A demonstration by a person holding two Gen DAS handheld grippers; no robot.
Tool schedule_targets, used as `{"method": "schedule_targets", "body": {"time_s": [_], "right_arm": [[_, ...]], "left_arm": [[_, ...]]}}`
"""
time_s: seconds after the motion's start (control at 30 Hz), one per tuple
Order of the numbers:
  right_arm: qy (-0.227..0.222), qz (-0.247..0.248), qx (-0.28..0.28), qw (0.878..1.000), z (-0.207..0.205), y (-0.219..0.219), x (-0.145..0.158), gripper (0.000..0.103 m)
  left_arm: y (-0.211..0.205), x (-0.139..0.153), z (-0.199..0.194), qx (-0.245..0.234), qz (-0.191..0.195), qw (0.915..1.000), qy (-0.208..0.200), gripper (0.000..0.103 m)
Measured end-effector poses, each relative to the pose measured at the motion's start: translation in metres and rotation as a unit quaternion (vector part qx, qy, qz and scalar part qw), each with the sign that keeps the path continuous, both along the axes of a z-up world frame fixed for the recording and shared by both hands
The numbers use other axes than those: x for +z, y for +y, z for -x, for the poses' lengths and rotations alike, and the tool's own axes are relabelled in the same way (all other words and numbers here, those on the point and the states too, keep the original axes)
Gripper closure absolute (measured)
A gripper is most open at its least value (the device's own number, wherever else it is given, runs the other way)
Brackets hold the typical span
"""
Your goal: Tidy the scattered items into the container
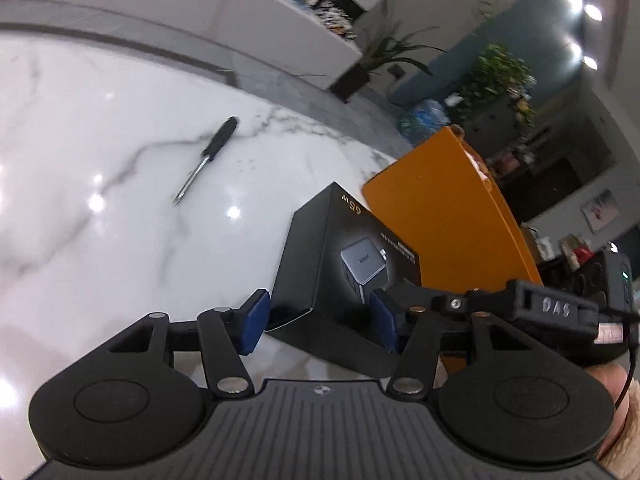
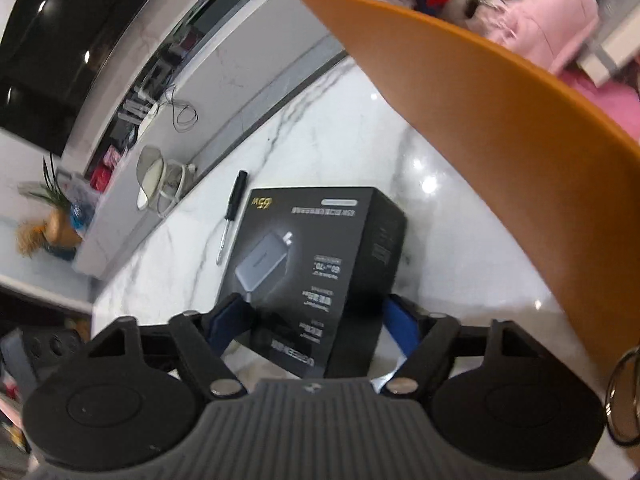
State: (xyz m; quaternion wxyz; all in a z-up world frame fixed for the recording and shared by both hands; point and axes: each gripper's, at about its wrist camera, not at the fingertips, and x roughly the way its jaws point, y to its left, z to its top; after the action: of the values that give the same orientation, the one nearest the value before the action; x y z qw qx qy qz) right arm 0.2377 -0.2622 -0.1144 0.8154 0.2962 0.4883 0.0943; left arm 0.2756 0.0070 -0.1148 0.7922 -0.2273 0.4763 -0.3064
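Note:
A black charger box (image 2: 316, 248) marked 65W sits between my right gripper's (image 2: 314, 316) blue pads, which press on both its sides. Whether it rests on the white marble table (image 2: 440, 260) or hangs just above it I cannot tell. In the left wrist view the same box (image 1: 340, 264) lies partly between my left gripper's (image 1: 320, 320) fingers. That gripper is open, with a gap at its left pad. The orange container (image 1: 440, 220) stands right behind the box; its wall (image 2: 500, 140) rises at the right. A black-handled screwdriver (image 1: 206, 160) lies on the marble, beyond the box (image 2: 230, 220).
Plush toys and pink items (image 2: 552, 28) fill the orange container. The right gripper's housing (image 1: 556, 308) and a hand (image 1: 616, 400) crowd the left gripper's right side. A grey ledge (image 1: 280, 84) borders the table's far side. A hat (image 2: 156, 176) and a cable lie on a low shelf.

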Motion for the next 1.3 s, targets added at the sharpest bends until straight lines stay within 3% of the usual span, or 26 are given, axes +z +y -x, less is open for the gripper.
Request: {"method": "schedule_targets", "body": {"time_s": [0.07,0.13,0.23,0.43,0.5,0.57,0.6,0.63,0.67,0.77,0.8,0.83,0.87,0.9,0.97,1.03,1.13,1.17,1.23,1.3], "right_arm": [[-0.008,0.020,0.031,0.999,0.004,0.004,0.007,0.048],[-0.023,0.047,0.082,0.995,0.011,0.013,0.015,0.050],[-0.060,0.108,0.165,0.979,0.028,0.033,0.026,0.054],[-0.147,0.213,0.285,0.923,0.059,0.066,0.033,0.063],[-0.172,0.244,0.319,0.900,0.068,0.074,0.033,0.070],[-0.192,0.269,0.350,0.877,0.076,0.082,0.033,0.086],[-0.192,0.270,0.360,0.872,0.077,0.084,0.032,0.089],[-0.190,0.266,0.370,0.870,0.078,0.087,0.030,0.097],[-0.191,0.262,0.380,0.866,0.081,0.089,0.029,0.097],[-0.205,0.266,0.401,0.852,0.088,0.097,0.027,0.090],[-0.203,0.260,0.399,0.856,0.086,0.096,0.029,0.084],[-0.198,0.251,0.392,0.862,0.083,0.094,0.032,0.061],[-0.197,0.240,0.380,0.871,0.079,0.089,0.036,0.047],[-0.200,0.228,0.360,0.882,0.072,0.082,0.043,0.045],[-0.197,0.195,0.321,0.906,0.053,0.068,0.053,0.028],[-0.188,0.163,0.289,0.924,0.028,0.056,0.058,0.020],[-0.140,0.136,0.269,0.943,-0.023,0.049,0.060,0.020],[-0.118,0.135,0.274,0.945,-0.041,0.051,0.059,0.020],[-0.071,0.144,0.292,0.943,-0.075,0.059,0.058,0.020],[-0.031,0.129,0.296,0.946,-0.102,0.062,0.053,0.020]], "left_arm": [[0.002,0.002,0.006,0.003,-0.007,1.0000,0.002,0.037],[0.005,0.003,0.012,0.006,-0.015,0.9999,0.005,0.036],[0.010,0.006,0.023,0.010,-0.024,0.9996,0.009,0.036],[0.032,0.012,0.049,0.010,-0.027,0.9994,0.017,0.032],[0.038,0.013,0.057,0.007,-0.032,0.9994,0.015,0.032],[0.039,0.016,0.065,0.002,-0.049,0.9988,0.007,0.035],[0.039,0.017,0.068,-0.001,-0.061,0.9981,0.001,0.040],[0.038,0.019,0.071,0.003,-0.084,0.9965,-0.005,0.070],[0.039,0.018,0.072,0.011,-0.101,0.9948,-0.007,0.101],[0.046,0.018,0.073,0.026,-0.126,0.9916,-0.010,0.101],[0.048,0.019,0.073,0.029,-0.132,0.9908,-0.012,0.101],[0.049,0.020,0.073,0.032,-0.137,0.9899,-0.013,0.101],[0.051,0.022,0.073,0.034,-0.141,0.9894,-0.015,0.095],[0.053,0.024,0.074,0.036,-0.143,0.9889,-0.017,0.090],[0.056,0.030,0.072,0.044,-0.139,0.9890,-0.026,0.062],[0.055,0.039,0.066,0.050,-0.134,0.9885,-0.050,0.052],[0.036,0.062,0.062,0.041,-0.155,0.9810,-0.110,0.051],[0.025,0.070,0.065,0.026,-0.172,0.9746,-0.141,0.051],[0.000,0.083,0.076,-0.019,-0.216,0.9523,-0.214,0.051],[-0.007,0.083,0.075,-0.022,-0.234,0.9451,-0.227,0.051]]}}
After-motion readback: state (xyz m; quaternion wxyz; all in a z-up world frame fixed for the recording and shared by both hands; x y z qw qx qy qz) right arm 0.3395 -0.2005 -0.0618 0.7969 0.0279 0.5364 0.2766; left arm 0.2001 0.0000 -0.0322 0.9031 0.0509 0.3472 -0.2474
